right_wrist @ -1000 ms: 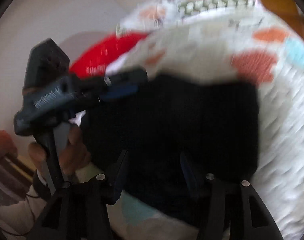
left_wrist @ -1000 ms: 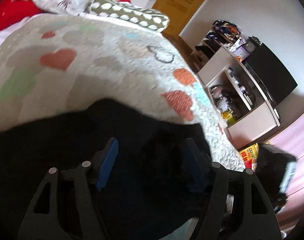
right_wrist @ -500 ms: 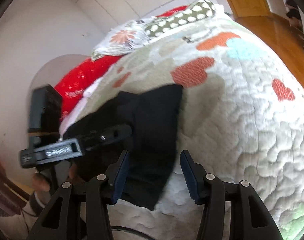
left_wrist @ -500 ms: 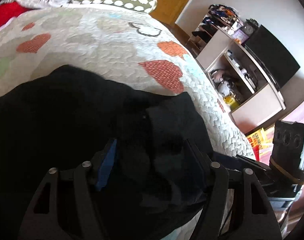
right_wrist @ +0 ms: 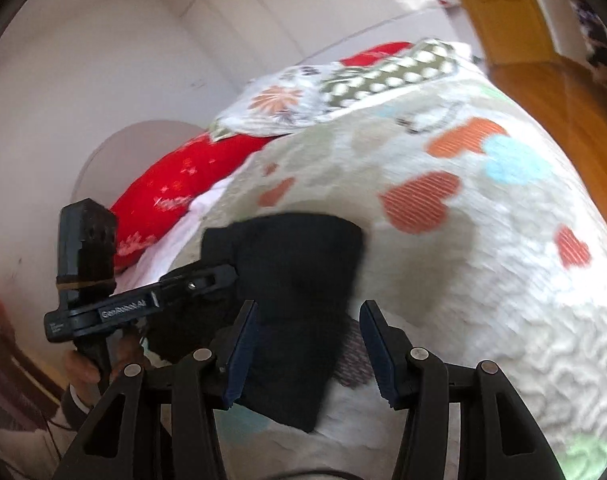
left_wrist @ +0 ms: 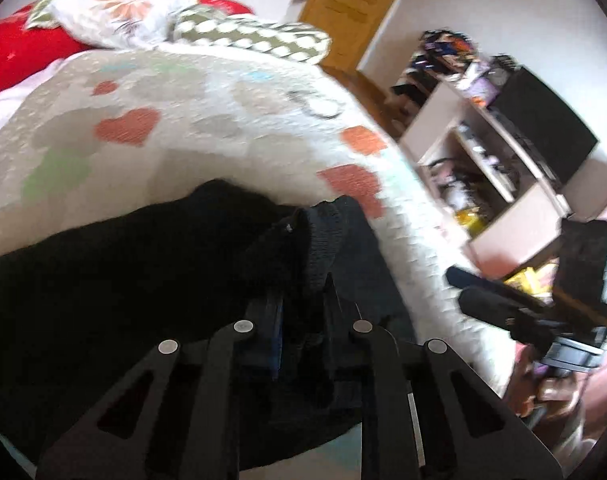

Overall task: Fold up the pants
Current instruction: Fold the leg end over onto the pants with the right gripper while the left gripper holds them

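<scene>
Left gripper side reads "GenRobot.AI"; its jaws have just been closing and pinch the black pants. Right gripper stands apart, a pants strip running lengthwise away between its fingers.

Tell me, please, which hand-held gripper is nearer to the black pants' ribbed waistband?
Left. The left hand-held gripper is pinching the black pants right at the ribbed waistband; the right hand-held gripper hovers open over the pants' other edge.
</scene>
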Available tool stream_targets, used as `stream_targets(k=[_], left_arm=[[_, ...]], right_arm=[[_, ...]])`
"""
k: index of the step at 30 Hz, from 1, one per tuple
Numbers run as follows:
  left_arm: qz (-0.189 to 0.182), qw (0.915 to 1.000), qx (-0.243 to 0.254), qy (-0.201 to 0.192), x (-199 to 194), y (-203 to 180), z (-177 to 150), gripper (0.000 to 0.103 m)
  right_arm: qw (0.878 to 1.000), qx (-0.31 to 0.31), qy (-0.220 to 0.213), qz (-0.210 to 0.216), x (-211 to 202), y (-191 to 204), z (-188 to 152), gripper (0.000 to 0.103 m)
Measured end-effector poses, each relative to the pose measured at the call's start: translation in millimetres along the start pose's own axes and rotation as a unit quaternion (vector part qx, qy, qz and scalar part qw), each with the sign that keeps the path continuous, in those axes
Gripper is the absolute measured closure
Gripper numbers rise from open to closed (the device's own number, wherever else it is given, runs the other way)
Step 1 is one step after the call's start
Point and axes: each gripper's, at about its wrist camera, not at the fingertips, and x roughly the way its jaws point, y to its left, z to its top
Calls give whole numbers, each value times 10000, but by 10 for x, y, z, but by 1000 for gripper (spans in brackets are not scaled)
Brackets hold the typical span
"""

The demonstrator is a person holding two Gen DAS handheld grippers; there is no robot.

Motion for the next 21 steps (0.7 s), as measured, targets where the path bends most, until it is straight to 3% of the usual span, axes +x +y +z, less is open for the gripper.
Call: stream_targets(k=[3,7,12,16,21], left_arm=[[349,9987,-314,206,171,208,-123,88],[234,9969,-730,190,188,371,-227,82],[455,9958,-793,8,-30,421,-209,68],[726,9930,-909,-212,-198,515,-250,68],[681,9926,-976,-231,-254,491,-377,68]], right_arm=[[9978,-542,382,-58,341,208,34,52],[9829,-988,1438,-590,957,263,-105,53],[9833,-1199,1223,-612,783,376,-17,53],[9839,-1314,1038,-630,754,467,139,53],[9783,-1597,1137,-673,1152,686,333,61]])
